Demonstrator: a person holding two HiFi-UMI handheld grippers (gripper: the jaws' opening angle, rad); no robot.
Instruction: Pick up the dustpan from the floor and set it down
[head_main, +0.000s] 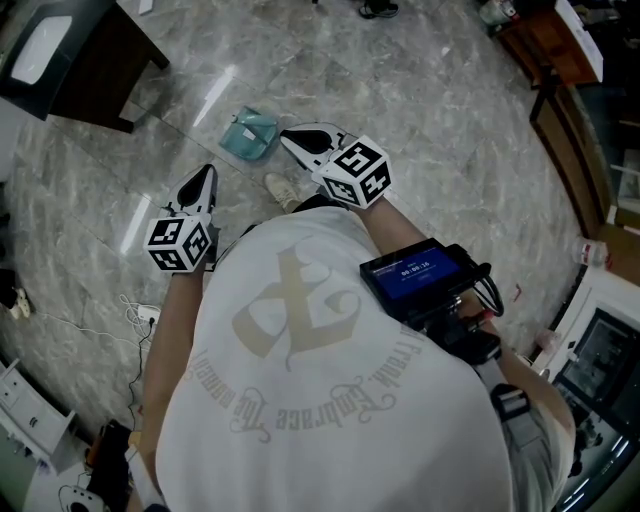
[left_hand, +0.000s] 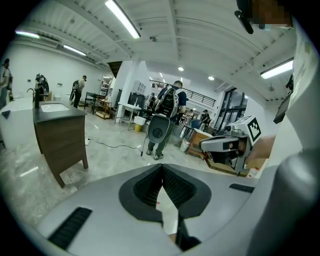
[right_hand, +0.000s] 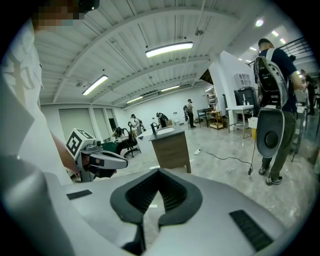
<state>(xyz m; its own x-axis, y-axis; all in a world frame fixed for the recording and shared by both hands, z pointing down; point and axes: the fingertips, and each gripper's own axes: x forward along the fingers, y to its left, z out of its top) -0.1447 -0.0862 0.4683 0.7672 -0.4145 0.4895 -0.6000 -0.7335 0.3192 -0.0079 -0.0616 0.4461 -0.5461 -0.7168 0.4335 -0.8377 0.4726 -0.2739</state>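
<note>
The dustpan (head_main: 248, 135) lies on the marble floor (head_main: 430, 110) in the upper middle of the head view, a little left of centre. It is a small teal piece, just left of the right gripper's tips and above and to the right of the left gripper's. Neither gripper view shows it.

It looks like thin moulded plastic, so it is probably light and fairly stiff, with a smooth skin that could slip under a shallow pinch. I cannot make out its handle from here. If one is there, that is the place to take hold. Otherwise a raised side wall or the back rim should fit between the jaws better than the flat lip lying on the floor.

The left gripper (head_main: 207, 172) has its jaws together with nothing between them, and so has the right gripper (head_main: 290, 138). Each would have to spread before a grasp.

By count there is one dustpan and two grippers. One pale shoe (head_main: 283, 189) shows between the grippers, one dark wooden cabinet (head_main: 85, 70) stands at the upper left, and one device with a blue screen (head_main: 415, 272) sits at the wearer's right side.
</note>
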